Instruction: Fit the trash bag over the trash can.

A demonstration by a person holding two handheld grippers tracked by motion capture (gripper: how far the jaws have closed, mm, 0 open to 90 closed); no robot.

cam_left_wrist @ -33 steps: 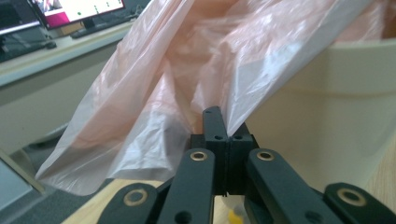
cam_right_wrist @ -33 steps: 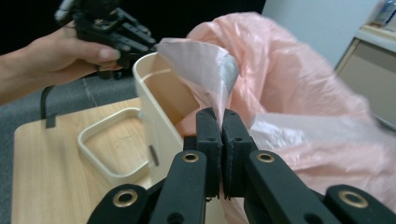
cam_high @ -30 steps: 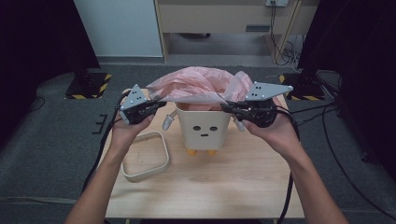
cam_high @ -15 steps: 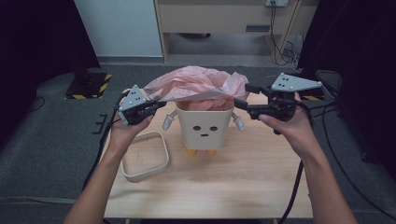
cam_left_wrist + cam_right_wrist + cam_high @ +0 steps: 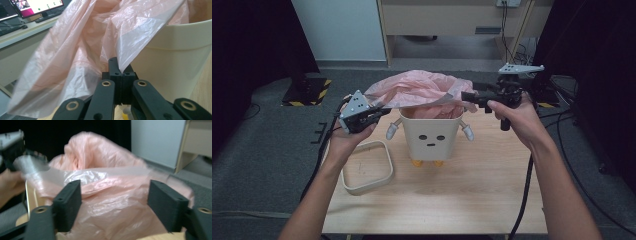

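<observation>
Mid-frame, a cream bin (image 5: 430, 134) with a face — pink bag (image 5: 414, 90) billowing from it, a square rim (image 5: 367, 167) lying lower left.

We see a thin pink plastic bag (image 5: 82, 50), half clear, crinkled and a little glossy. The cream bin (image 5: 431, 132) looks like smooth matt plastic. The bench (image 5: 472, 190) is pale wood with a matt finish. The left tool (image 5: 119, 71) is matt black plastic with brass-coloured rivets.
</observation>
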